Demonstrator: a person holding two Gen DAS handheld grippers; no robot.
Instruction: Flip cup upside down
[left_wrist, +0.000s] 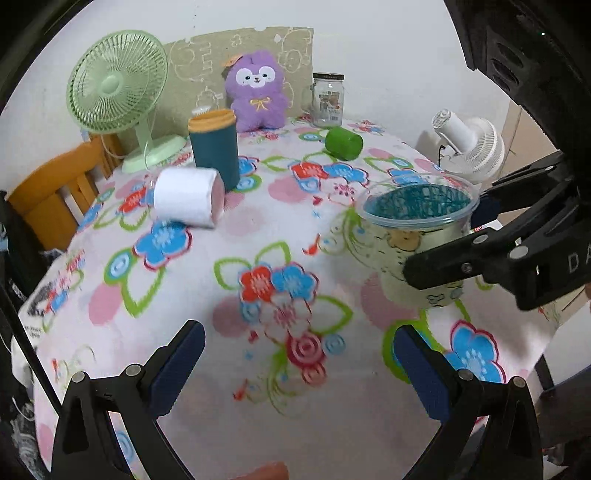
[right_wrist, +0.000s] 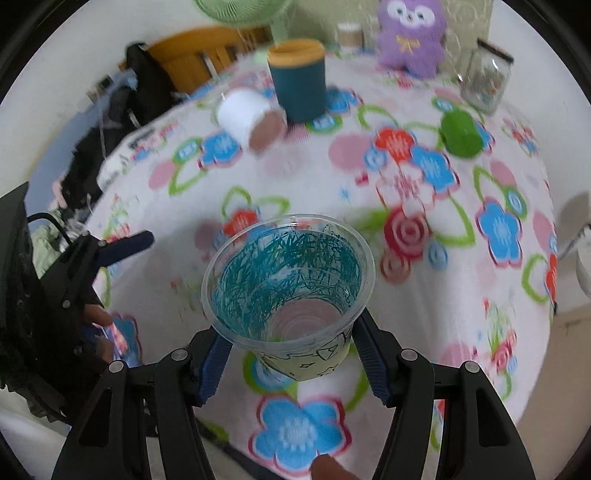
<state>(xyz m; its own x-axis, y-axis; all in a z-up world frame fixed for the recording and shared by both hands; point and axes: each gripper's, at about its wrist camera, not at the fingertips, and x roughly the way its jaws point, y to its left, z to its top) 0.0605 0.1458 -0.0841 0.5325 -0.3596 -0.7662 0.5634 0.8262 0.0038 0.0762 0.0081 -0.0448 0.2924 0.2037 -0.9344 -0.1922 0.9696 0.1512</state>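
My right gripper (right_wrist: 291, 363) clamps the upright cup (right_wrist: 291, 291) low on its wall, at 6 o'clock, freeing the rim for inversion; my left gripper (left_wrist: 299, 365) idles wide, empty.

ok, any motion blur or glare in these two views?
Left wrist view: mostly sharp, slight smear on the tablecloth near the lens; fisheye bends the table edge. Right wrist view: heavier motion blur on the background, but the plastic cup in the right hand-held gripper stays crisp. No strong glare.
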